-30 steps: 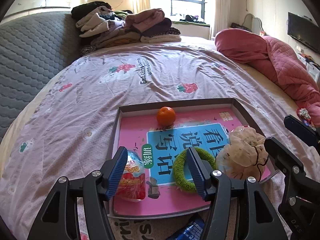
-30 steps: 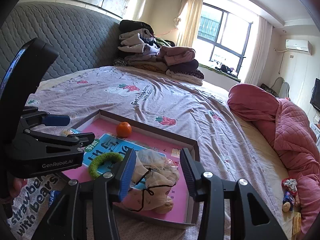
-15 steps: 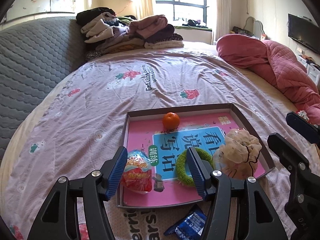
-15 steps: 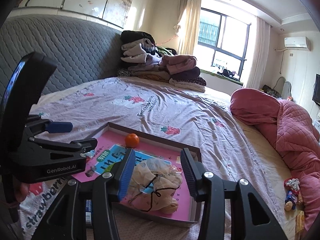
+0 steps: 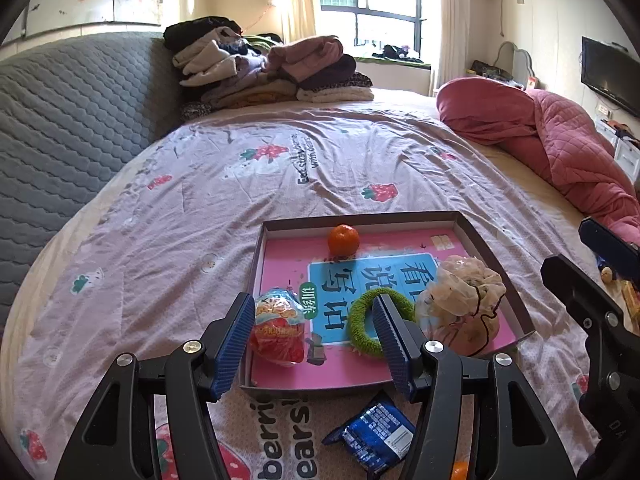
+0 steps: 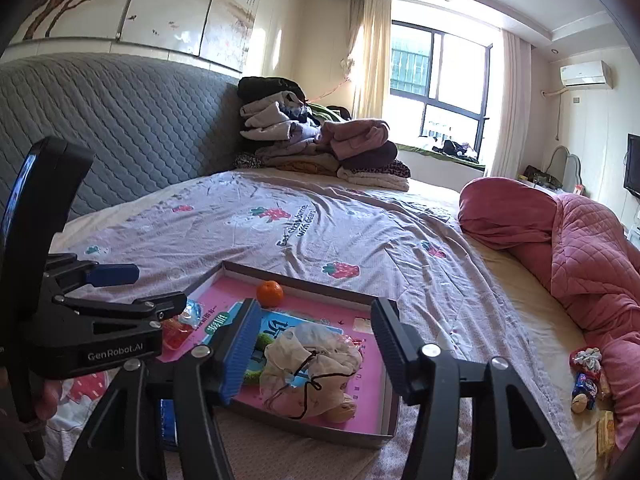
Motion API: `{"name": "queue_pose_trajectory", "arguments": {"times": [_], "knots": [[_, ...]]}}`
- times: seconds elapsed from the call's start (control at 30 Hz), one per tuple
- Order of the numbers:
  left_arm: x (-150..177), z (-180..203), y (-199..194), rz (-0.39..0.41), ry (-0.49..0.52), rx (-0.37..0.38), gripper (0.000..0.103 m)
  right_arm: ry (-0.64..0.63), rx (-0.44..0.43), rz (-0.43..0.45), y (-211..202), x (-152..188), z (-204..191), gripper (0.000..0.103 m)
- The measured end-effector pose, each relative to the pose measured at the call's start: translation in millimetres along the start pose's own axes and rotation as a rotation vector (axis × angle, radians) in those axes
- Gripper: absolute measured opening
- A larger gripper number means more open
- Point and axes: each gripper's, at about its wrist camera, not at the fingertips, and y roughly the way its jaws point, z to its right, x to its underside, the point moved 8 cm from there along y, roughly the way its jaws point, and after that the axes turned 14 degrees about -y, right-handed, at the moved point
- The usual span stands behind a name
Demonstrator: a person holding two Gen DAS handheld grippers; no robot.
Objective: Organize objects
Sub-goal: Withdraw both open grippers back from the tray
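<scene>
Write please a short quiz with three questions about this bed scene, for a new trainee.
1. True or false: the orange lies inside the box.
2. Which thing lies outside the box, on the sheet? A) green ring B) blue packet C) cloth pouch
3. Fill in: both the left claw and the right claw are ____.

Key: 1 true; 2 B; 3 open.
</scene>
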Motion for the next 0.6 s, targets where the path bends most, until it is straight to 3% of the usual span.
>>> {"name": "queue_pose_trajectory", "arguments": {"times": [0.6], "knots": [[13,7,-38,0.029,0.021,0.011,0.063,0.031,-0.010,0.044,-29,-6,10,0.061]]}}
